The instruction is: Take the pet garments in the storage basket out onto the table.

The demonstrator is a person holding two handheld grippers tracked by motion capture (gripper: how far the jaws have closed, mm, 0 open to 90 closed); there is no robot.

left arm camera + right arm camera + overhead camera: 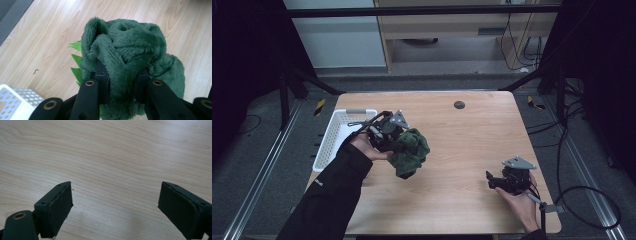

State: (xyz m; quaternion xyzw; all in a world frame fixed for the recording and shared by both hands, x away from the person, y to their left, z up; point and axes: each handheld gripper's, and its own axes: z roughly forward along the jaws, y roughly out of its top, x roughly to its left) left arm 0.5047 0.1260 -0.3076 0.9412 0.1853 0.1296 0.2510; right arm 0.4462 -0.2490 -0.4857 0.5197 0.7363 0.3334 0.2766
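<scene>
- Left tool [398,139] clamped on a dark green plush toy [410,151]; in the left gripper view both pads sink into a bunched fold of the fur [125,62], so the grip looks firm rather than a fingertip pinch.
- Toy hangs off the tool above the left-centre of the desk [462,150], just right of the white perforated basket [334,137]. Light green felt spikes [76,60] show along its left edge.
- Judgement: grabbing a thick fold keeps the soft body from slipping; the basket at the left edge is the likely destination.
- Right tool [498,182] rests low at the near right, well apart from the toy. Jaws stand wide, nothing between them, bare wood beyond [115,170]. Probably parked out of the way.
</scene>
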